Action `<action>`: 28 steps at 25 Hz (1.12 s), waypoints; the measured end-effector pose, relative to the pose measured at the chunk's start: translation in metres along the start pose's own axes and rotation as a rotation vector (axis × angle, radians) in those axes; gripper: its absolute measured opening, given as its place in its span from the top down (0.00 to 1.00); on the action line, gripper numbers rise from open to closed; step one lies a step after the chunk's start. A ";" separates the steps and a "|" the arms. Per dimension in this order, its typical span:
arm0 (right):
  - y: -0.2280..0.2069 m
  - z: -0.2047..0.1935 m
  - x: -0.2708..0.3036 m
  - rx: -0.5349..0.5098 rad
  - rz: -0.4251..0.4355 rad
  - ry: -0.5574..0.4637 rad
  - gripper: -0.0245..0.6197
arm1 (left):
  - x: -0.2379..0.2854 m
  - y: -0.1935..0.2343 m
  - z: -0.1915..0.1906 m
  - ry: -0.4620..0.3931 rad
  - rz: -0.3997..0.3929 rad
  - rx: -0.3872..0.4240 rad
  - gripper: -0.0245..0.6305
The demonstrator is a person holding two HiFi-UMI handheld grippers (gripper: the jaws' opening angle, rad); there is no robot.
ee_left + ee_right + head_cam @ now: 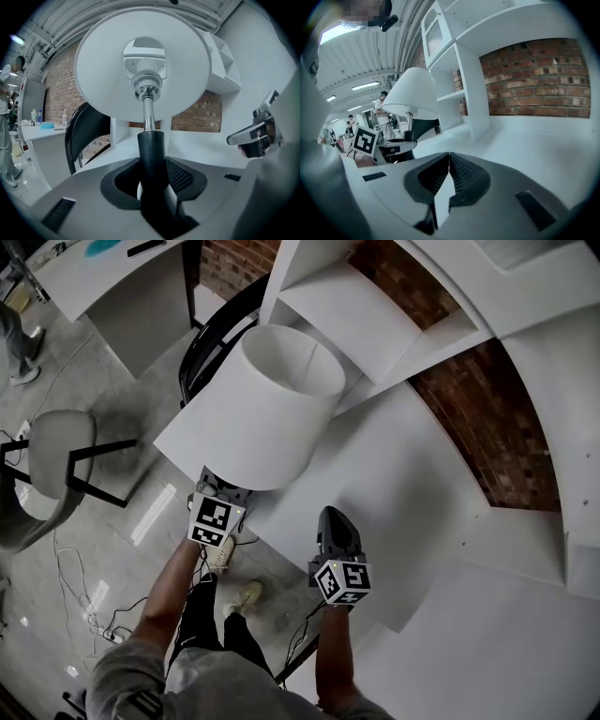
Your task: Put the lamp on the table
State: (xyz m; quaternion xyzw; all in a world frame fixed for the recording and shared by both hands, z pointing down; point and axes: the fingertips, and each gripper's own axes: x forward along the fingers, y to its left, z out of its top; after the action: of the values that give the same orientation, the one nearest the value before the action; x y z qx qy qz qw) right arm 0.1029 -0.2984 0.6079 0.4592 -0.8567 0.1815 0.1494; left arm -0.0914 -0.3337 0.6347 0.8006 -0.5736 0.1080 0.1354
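I see cool, even light: ceiling strip lights (365, 86) glow, the polished floor (150, 517) shows glare, fisheye edges bend and darken, and the near foreground blurs.

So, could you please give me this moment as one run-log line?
left claw: shut on lamp stem | lamp: shade over table edge, base hidden | right claw: shut, empty

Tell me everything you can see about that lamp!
The lamp has a big, plain white shade, wider at the bottom, on a shiny metal rod that runs into a black stem. It stands upright, and the left gripper is clamped on that stem, beside the edge of the white table. Its foot is hidden.
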 end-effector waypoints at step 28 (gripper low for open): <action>0.031 -0.015 0.017 -0.082 0.070 -0.013 0.93 | -0.027 0.001 -0.005 -0.220 0.001 -0.002 0.73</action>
State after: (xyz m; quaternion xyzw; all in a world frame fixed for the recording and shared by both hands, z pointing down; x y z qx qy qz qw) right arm 0.0694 -0.2879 0.6232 0.4237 -0.8799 0.1481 0.1560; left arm -0.1006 -0.3084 0.6307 0.8073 -0.5853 0.0189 0.0724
